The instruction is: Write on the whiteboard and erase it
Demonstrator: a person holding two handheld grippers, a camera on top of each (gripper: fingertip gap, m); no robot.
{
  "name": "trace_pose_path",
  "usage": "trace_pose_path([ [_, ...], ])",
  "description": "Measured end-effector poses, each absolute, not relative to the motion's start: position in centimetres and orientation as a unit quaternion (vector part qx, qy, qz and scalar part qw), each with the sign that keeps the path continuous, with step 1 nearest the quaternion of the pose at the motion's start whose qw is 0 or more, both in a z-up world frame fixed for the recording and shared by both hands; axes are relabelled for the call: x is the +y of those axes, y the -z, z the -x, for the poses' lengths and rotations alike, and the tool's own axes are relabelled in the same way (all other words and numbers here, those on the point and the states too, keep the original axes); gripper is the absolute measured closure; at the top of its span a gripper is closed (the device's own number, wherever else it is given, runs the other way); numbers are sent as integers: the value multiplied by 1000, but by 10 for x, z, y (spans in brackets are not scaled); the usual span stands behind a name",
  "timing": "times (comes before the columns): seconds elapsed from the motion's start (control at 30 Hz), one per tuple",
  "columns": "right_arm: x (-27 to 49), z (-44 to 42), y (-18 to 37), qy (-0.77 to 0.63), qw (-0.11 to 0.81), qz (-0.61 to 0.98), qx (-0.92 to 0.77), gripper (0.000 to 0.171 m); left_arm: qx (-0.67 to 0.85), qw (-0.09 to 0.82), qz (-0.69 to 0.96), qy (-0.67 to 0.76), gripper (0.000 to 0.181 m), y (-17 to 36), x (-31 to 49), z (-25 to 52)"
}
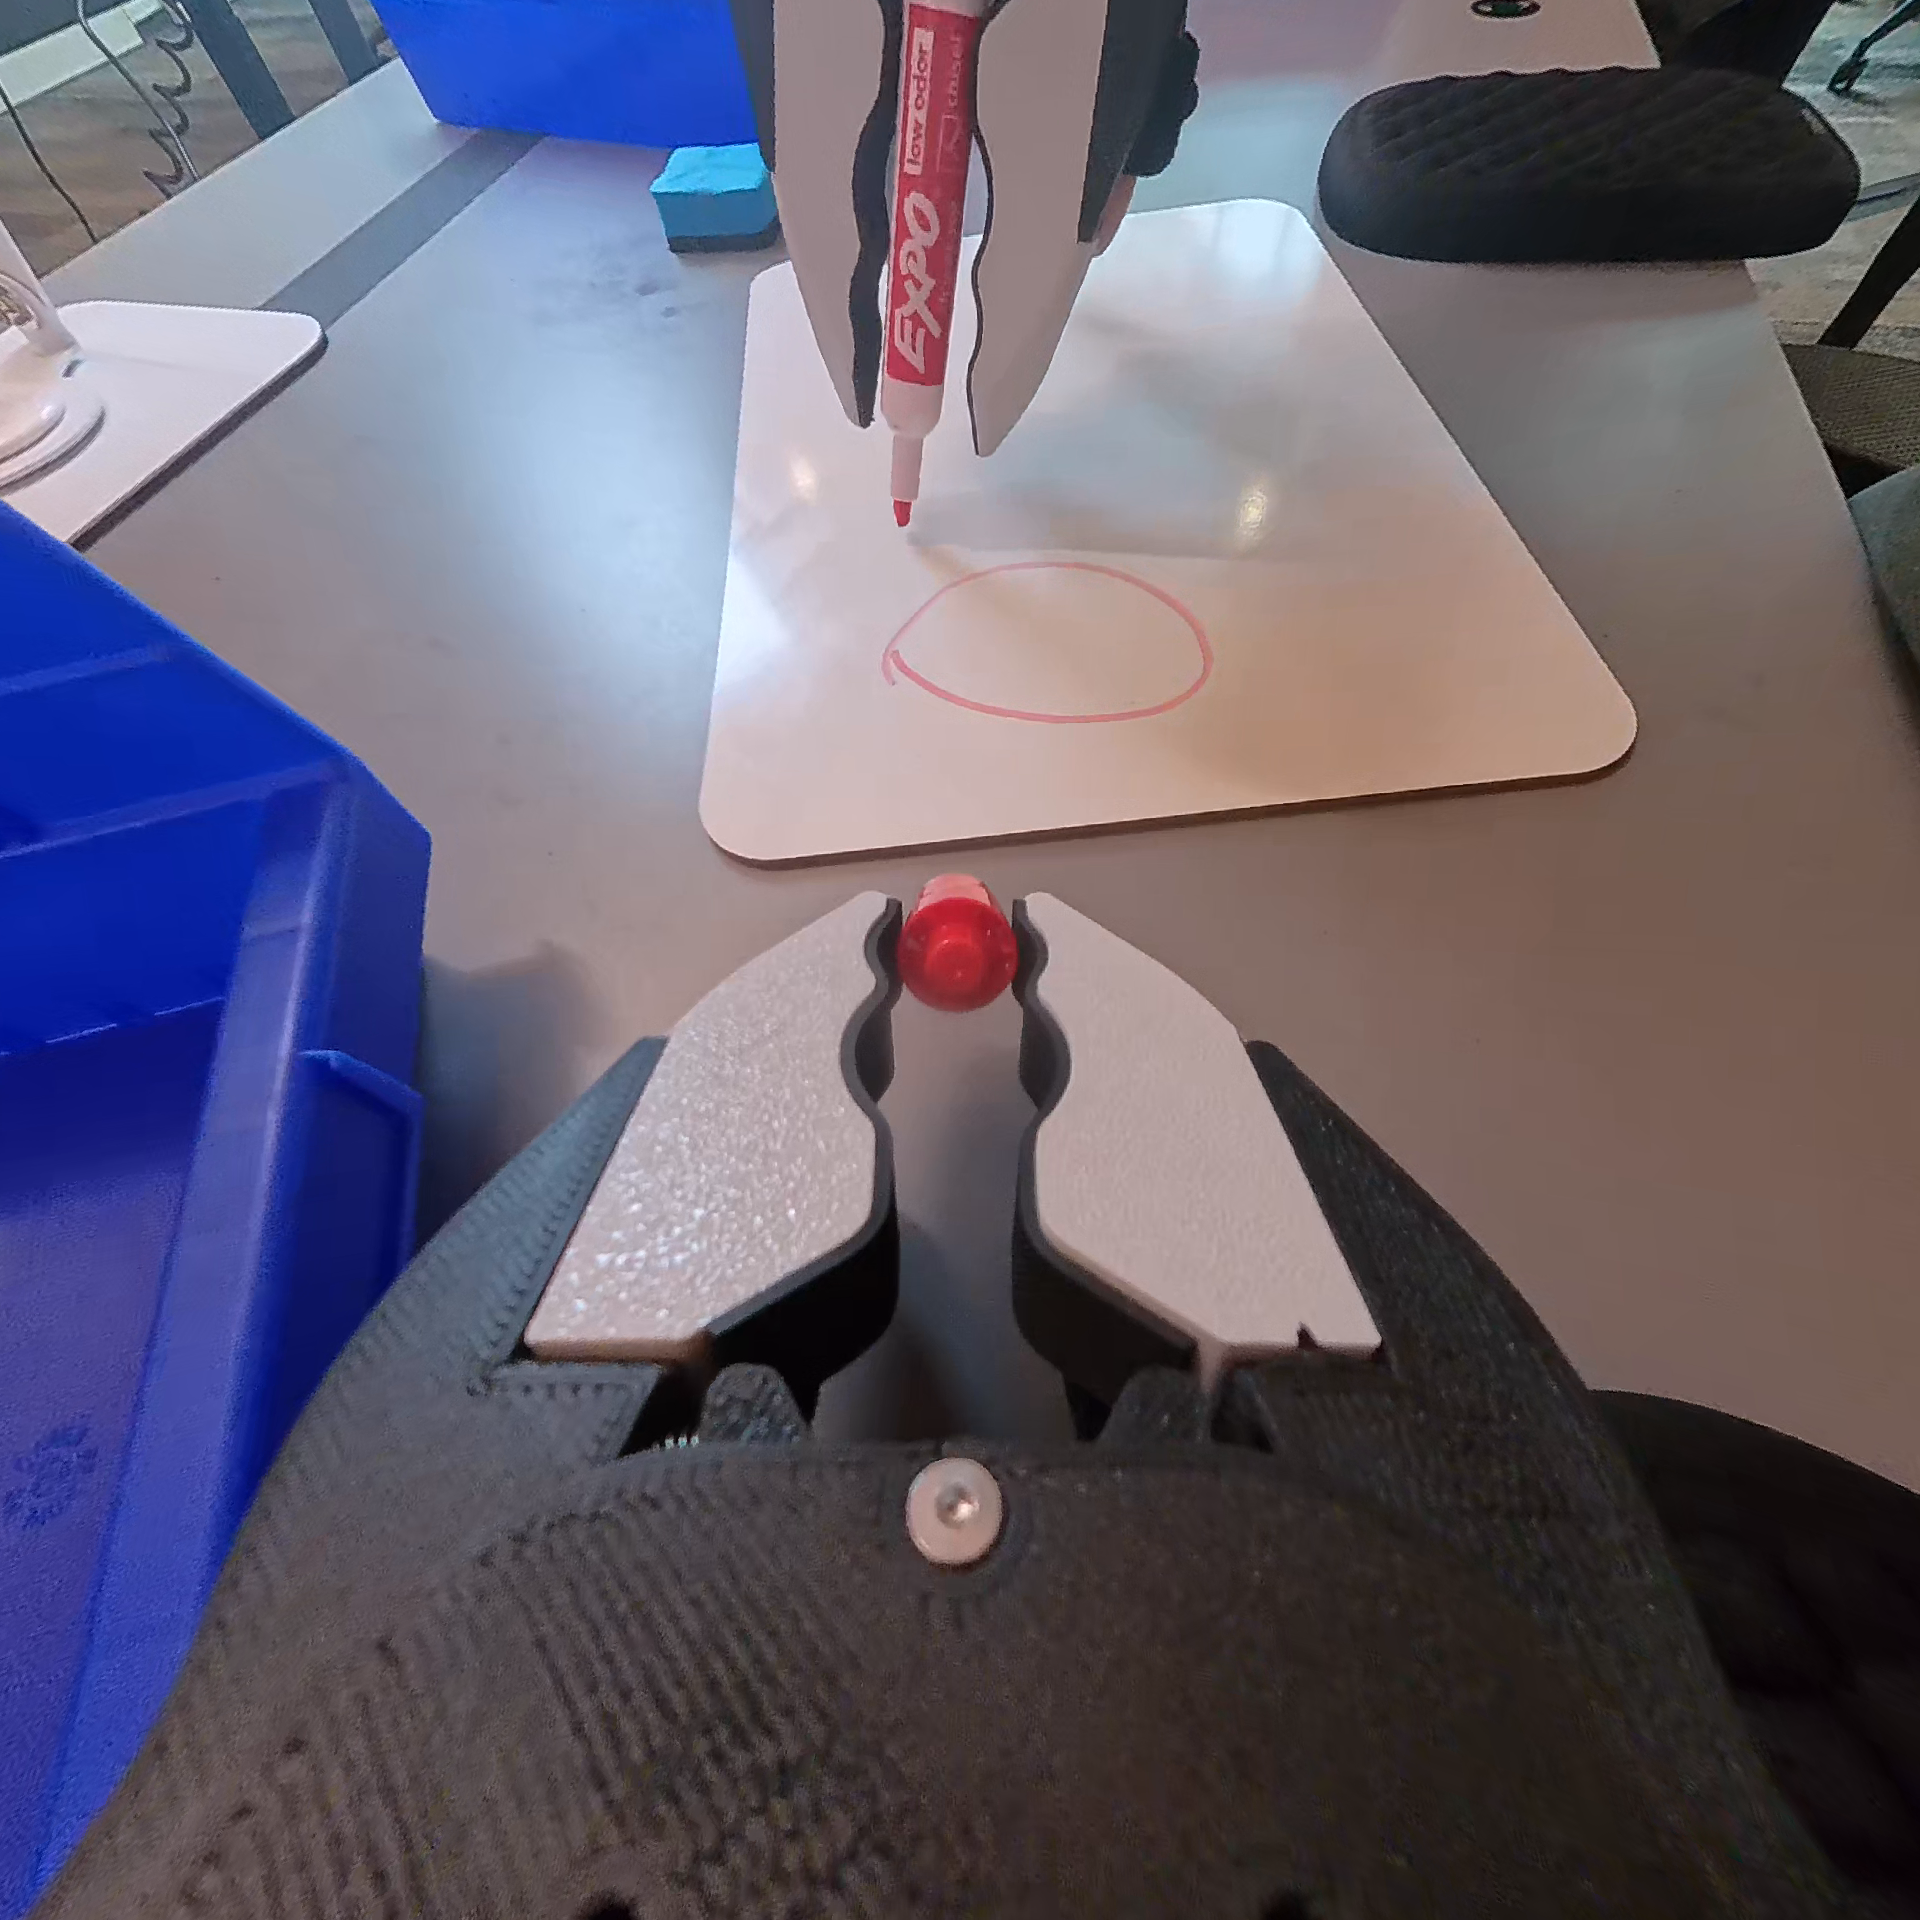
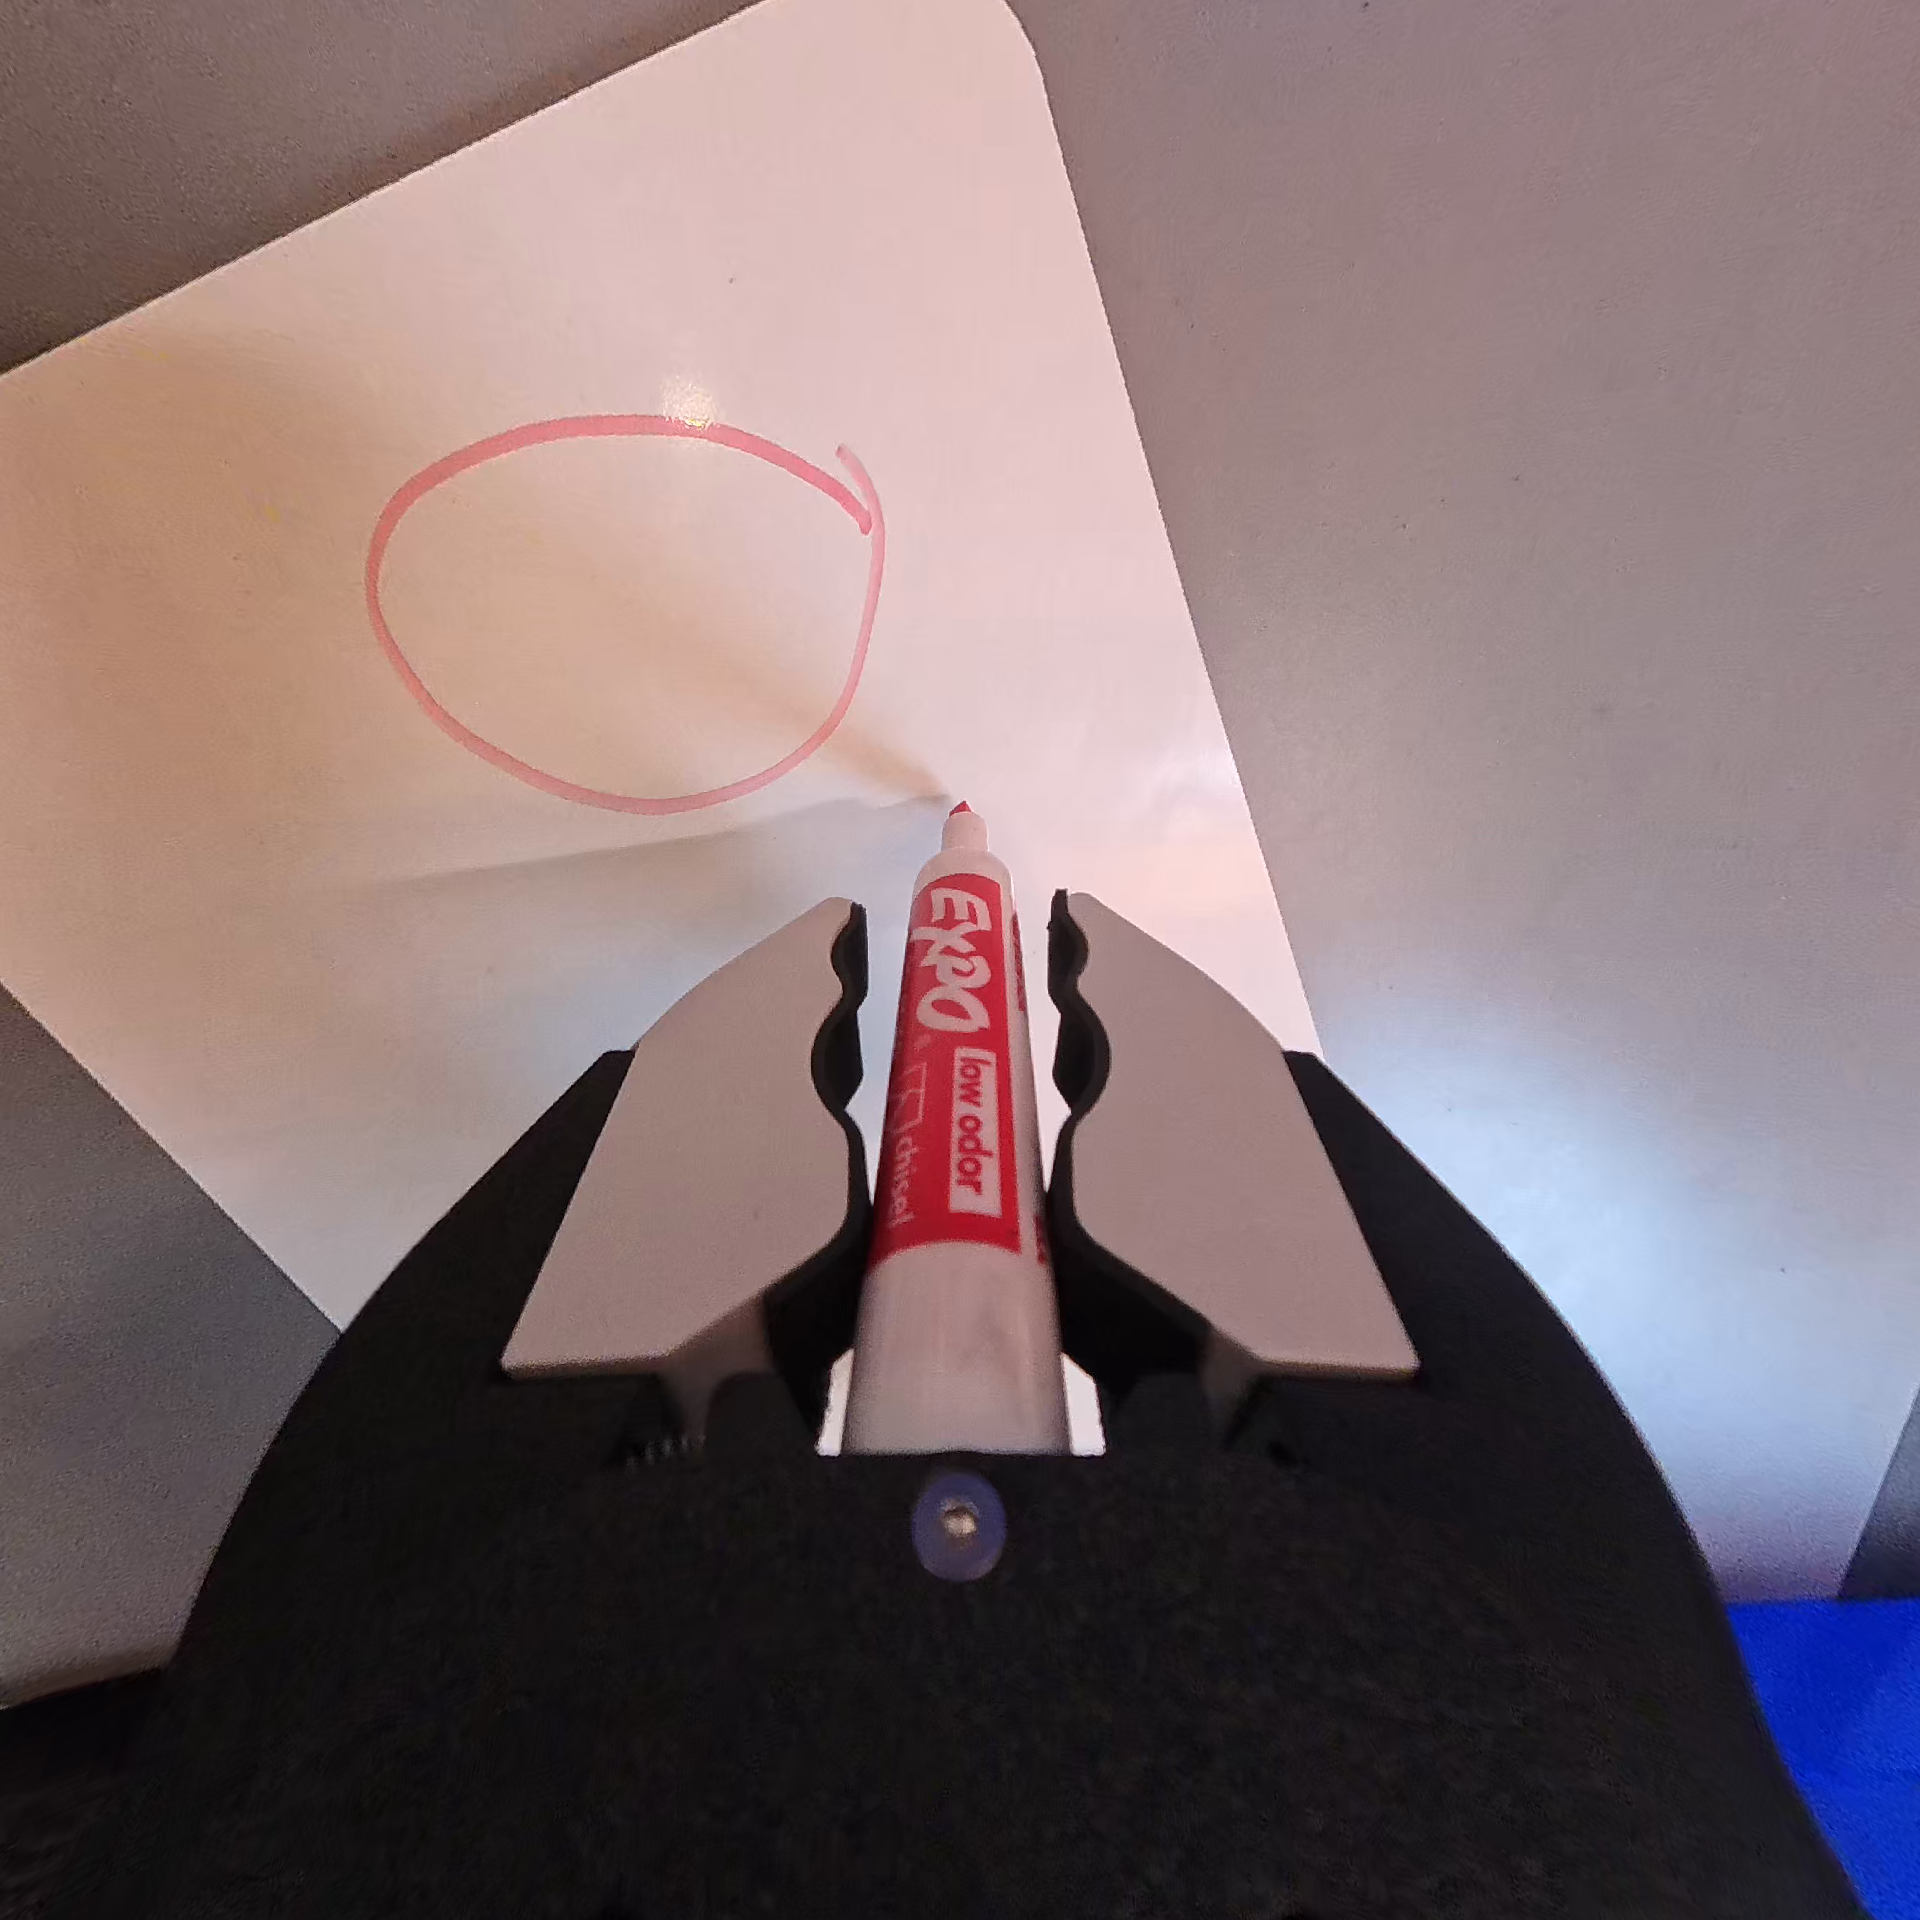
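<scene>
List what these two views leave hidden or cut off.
- Red marker: its rear end is hidden inside the right claw body in the right wrist view and cut by the top edge in the left wrist view.
- Blue eraser: partly hidden behind that claw, left wrist view.
- Red cap: only its end shows in the left claw.
- Marker tip: whether it touches the whiteboard cannot be told.

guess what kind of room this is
Probably an office or lab workspace: a grey table holding a small whiteboard, blue storage bins beside it, and a black mesh office chair at the far edge.
</scene>
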State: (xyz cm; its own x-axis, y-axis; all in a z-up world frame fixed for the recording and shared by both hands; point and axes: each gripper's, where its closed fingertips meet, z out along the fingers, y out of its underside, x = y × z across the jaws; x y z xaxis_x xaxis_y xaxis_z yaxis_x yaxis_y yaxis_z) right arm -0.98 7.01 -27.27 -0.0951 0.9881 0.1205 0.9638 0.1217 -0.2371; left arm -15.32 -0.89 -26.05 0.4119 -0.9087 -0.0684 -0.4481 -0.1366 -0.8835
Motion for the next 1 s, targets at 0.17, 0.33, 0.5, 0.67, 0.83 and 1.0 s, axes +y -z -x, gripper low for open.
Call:
trace_pose_path([
  [0.17, 71, 11, 273, -49, 125, 659, -740, 137, 476, 451, 710, 256, 161, 260, -8, 154],
  [0.33, 70, 13, 273, -53, 128, 659, -739, 137, 478, 450, 710, 255, 161, 261, -8, 153],
  [0.5, 74, 17, 274, -50, 133, 660, -738, 137, 477, 451, 710, 255, 161, 260, -8, 153],
  [0.67, 67, 10, 278, -47, 113, 660, -742, 137, 475, 452, 710, 255, 161, 260, -7, 153],
  [0.83, 27, -11, 277, -65, 59, 664, -742, 137, 471, 453, 713, 254, 161, 260, -5, 155],
  [1.0, 13, -18, 274, -56, 61, 664, -743, 137, 474, 452, 712, 253, 161, 260, -5, 154],
])
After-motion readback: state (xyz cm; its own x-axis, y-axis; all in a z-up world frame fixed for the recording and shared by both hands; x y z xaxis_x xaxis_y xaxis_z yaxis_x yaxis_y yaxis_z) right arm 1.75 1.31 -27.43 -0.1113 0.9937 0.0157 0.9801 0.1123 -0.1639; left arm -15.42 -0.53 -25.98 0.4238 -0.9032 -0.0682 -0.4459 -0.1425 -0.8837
